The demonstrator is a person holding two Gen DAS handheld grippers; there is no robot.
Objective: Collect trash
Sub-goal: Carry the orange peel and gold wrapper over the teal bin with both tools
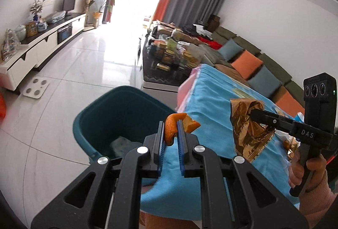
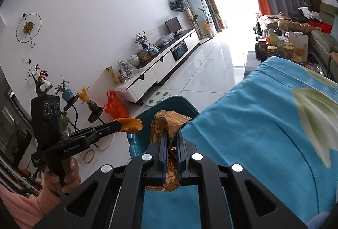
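Observation:
My left gripper is shut on a curled orange peel, held at the table's edge beside the rim of a teal trash bin. In the right wrist view that peel hangs left of the bin. My right gripper is shut on a crumpled gold foil wrapper, just before the bin over the blue tablecloth. The left wrist view shows the wrapper above the cloth, to the right of the peel.
A person's hands hold both grippers. A white TV cabinet runs along the left wall and a bathroom scale lies on the tiled floor. A cluttered dark coffee table and a sofa with cushions stand beyond the table.

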